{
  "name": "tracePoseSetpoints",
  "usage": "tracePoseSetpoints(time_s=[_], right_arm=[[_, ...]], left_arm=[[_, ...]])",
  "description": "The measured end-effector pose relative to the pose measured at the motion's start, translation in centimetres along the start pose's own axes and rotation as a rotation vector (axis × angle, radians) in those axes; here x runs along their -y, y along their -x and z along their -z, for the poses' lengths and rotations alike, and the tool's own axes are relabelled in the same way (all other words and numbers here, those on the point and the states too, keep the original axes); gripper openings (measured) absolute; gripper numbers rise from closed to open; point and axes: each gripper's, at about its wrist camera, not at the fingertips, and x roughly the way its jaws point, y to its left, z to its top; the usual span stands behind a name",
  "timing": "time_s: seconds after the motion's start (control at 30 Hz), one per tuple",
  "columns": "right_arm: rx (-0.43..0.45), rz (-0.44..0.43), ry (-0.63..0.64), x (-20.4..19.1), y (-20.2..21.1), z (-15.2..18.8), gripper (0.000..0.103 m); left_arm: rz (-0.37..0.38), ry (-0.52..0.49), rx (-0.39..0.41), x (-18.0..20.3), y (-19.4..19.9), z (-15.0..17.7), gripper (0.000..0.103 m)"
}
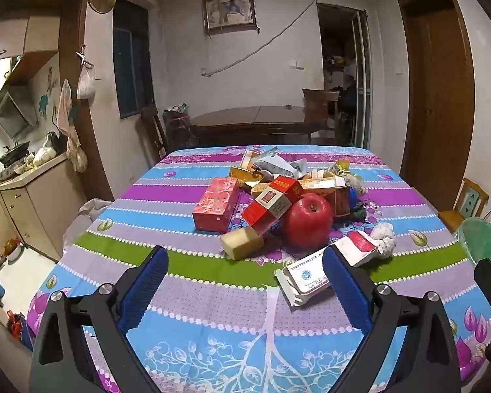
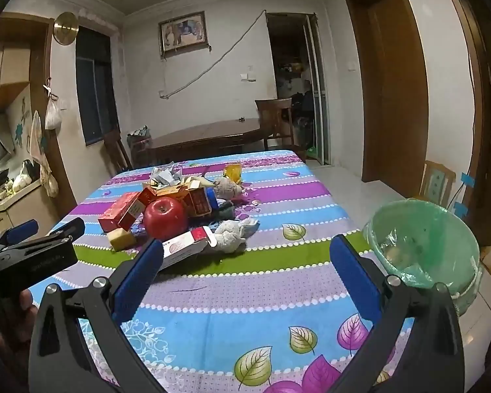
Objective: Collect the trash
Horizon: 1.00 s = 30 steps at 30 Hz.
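A pile of trash sits mid-table: red cartons point(image 1: 216, 209) point(image 2: 119, 211), a red apple point(image 1: 307, 224) point(image 2: 165, 217), a tan block point(image 1: 242, 242) point(image 2: 121, 239), a white and red wrapper point(image 1: 324, 270) point(image 2: 186, 245), crumpled tissue point(image 1: 384, 239) point(image 2: 230, 234) and foil packets point(image 1: 271, 163). My left gripper point(image 1: 245, 262) is open and empty, just short of the pile. My right gripper point(image 2: 245, 255) is open and empty over bare cloth. A bin with a green liner point(image 2: 425, 245) point(image 1: 484, 245) stands off the table's right edge.
The table wears a striped floral cloth point(image 1: 212, 311) point(image 2: 245, 311). The left gripper's body point(image 2: 36, 255) shows at the left of the right wrist view. A wooden table point(image 1: 258, 121) and chairs stand behind. A kitchen counter point(image 1: 26, 177) runs along the left.
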Motion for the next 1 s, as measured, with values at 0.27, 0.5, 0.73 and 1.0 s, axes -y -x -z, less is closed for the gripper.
tracePoseSetpoints(time_s=[0.27,0.5,0.73,1.0], right_arm=[[-0.052,-0.013,0.015,0.57,0.01,0.62,0.098],[-0.06,-0.014,0.038,0.22,-0.03,0.8,0.098],[-0.062,-0.015,0.035,0.19,-0.17,0.87,0.098],[-0.067,-0.017,0.035,0.21,-0.35,1.08,0.098]], left_arm=[[0.004,-0.006,-0.005,-0.12,-0.19,0.11,0.096],[0.001,-0.012,-0.007,-0.03,-0.27,0.25,0.096],[-0.003,-0.027,-0.008,0.55,-0.46,0.34,0.096],[-0.007,-0.037,-0.014,0.78,-0.66,0.41,0.096]])
